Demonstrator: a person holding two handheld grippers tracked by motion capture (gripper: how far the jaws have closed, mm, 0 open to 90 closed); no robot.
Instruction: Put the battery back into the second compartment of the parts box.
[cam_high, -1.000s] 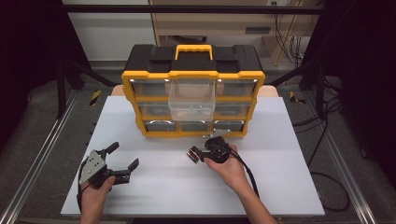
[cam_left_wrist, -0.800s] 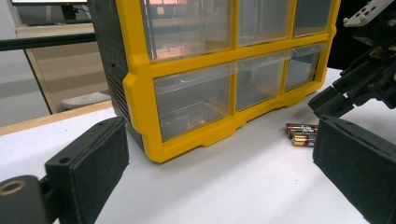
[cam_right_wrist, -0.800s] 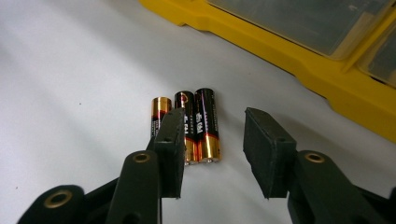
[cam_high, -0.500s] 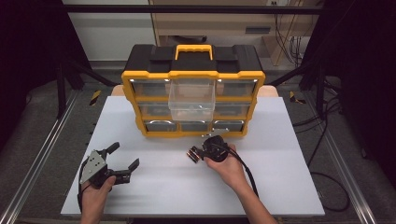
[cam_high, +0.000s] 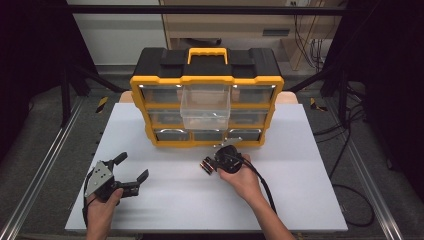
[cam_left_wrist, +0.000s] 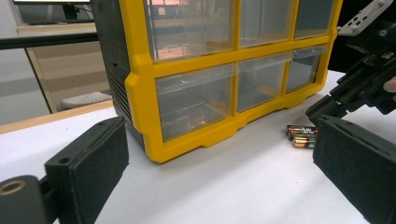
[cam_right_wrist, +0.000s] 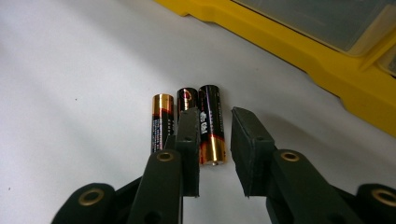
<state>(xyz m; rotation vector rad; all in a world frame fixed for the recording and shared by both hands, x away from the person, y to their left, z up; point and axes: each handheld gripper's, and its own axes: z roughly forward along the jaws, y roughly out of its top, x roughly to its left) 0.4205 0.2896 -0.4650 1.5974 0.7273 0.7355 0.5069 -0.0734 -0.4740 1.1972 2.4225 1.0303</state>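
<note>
Yellow-and-black drawer organizer (cam_high: 206, 97) upright at the back of a white worktop (cam_high: 165, 205), one clear middle drawer (cam_high: 205, 106) pulled out, black carry handle (cam_high: 207, 54) on top, cables on floor (cam_high: 352, 150) at right

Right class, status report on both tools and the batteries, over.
Right tool closing around one battery, pads not yet pressing. Left tool open, idle. Three batteries on table, organizer close behind.

A yellow-and-black plastic drawer organiser (cam_high: 206, 97) stands at the upper centre of the high view, on the white surface (cam_high: 165, 210). Its clear middle drawer (cam_high: 205, 107) juts out toward the bottom of the frame. Just below the organiser – slightly right of centre – three black-and-copper batteries (cam_right_wrist: 187, 122) lie side by side on the surface, apart from the organiser's base.
</note>
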